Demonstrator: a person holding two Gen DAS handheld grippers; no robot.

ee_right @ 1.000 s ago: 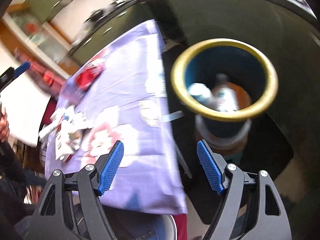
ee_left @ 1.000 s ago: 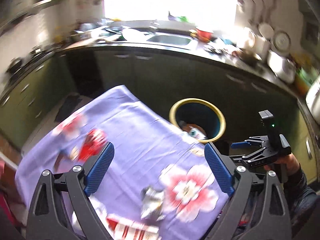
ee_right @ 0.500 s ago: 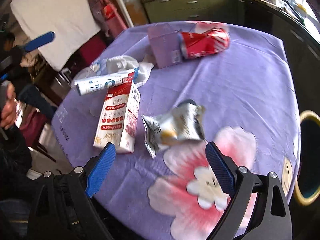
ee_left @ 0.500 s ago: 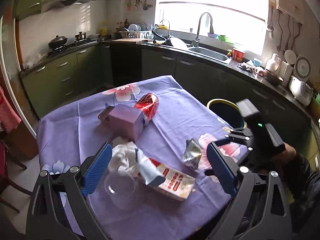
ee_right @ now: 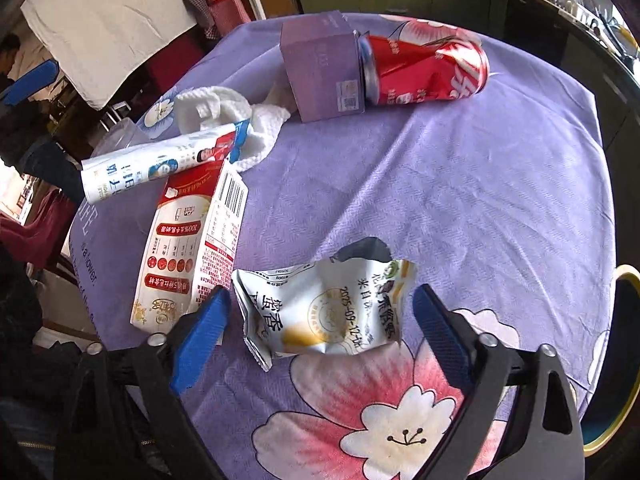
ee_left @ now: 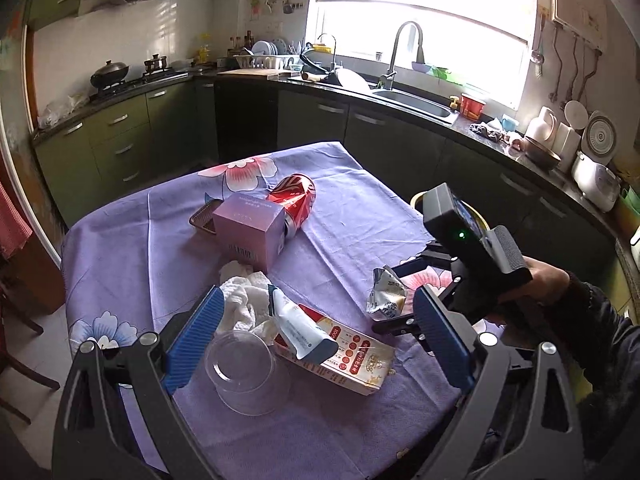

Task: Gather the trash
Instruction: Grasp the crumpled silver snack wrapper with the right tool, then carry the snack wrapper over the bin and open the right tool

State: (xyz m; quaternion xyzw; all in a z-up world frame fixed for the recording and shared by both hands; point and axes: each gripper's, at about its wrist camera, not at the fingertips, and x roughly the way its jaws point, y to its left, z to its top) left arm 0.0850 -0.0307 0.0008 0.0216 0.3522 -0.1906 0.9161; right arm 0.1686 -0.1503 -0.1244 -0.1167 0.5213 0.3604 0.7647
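Note:
Trash lies on a table with a purple flowered cloth (ee_left: 352, 216). A crumpled silver snack wrapper (ee_right: 320, 312) lies between the open fingers of my right gripper (ee_right: 320, 336); it also shows in the left wrist view (ee_left: 386, 294). My left gripper (ee_left: 316, 340) is open above a clear plastic cup (ee_left: 244, 368), a white tube (ee_left: 298, 330) and a red-and-white carton (ee_left: 344, 356). Further off lie a white tissue (ee_left: 244, 292), a purple box (ee_left: 250, 226) and a crushed red can (ee_left: 296, 198).
A blue bin with a yellow rim (ee_right: 620, 360) stands beside the table's right edge. Dark kitchen cabinets and a counter with a sink (ee_left: 416, 100) run behind the table. A chair (ee_left: 16, 320) stands at the left.
Both grippers swung from the bin back over the table. My right gripper has come down close around the silver wrapper. My left gripper has settled over the cup and carton.

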